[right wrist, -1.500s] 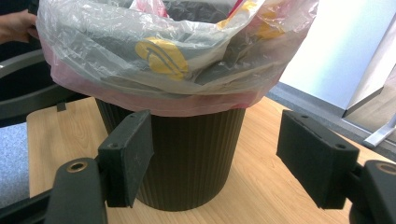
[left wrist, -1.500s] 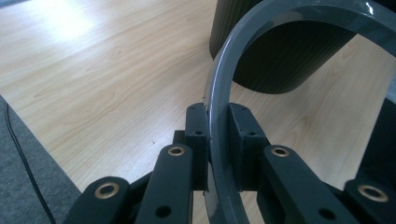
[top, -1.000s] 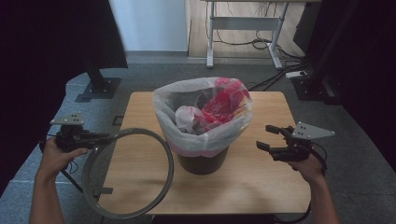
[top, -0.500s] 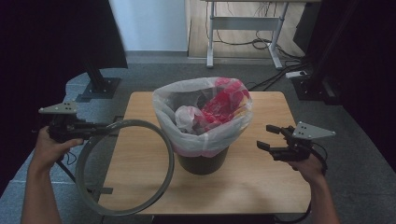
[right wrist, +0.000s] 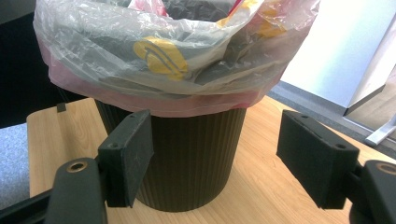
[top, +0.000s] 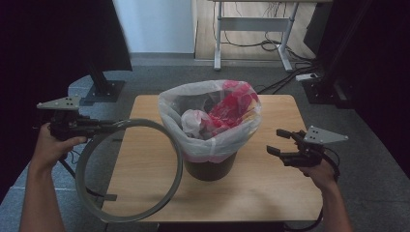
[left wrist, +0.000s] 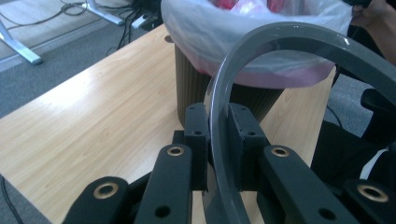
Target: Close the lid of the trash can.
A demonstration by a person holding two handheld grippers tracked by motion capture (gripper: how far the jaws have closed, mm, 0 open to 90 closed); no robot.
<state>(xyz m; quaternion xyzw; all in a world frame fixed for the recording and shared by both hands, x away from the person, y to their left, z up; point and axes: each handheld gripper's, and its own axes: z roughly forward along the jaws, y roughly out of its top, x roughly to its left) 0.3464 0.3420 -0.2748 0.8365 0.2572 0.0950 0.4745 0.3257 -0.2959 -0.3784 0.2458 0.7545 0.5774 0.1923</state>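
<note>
Looking down from the high view, we see a dark ribbed bin (top: pixel 209 166) standing near the middle of a wooden table (top: pixel 270 193), lined with a pale plastic bag (top: pixel 212 140) whose edge folds over the rim and which holds pink and white rubbish. Our left gripper (top: pixel 113 124) is off the table's left edge, its jaws pinching a big grey ring (top: pixel 178 164) at the top of its loop; the ring hangs tilted over the table's left half, its right arc just beside the bin, and whether it touches the wood we cannot tell. Our right gripper (top: pixel 281 141) hovers to the right of the bin, jaws spread with nothing between them. Along the left gripper view, both black jaws press on the grey ring (left wrist: pixel 219 140), which curves up and across in front of the bin (left wrist: pixel 191 93) and bag (left wrist: pixel 243 32). Along the right gripper view, the right gripper (right wrist: pixel 215 161) has its jaws wide apart, and between them stands the bin (right wrist: pixel 196 158) on the table (right wrist: pixel 261 186), near but untouched, the bag (right wrist: pixel 154 51) bulging above it.
</note>
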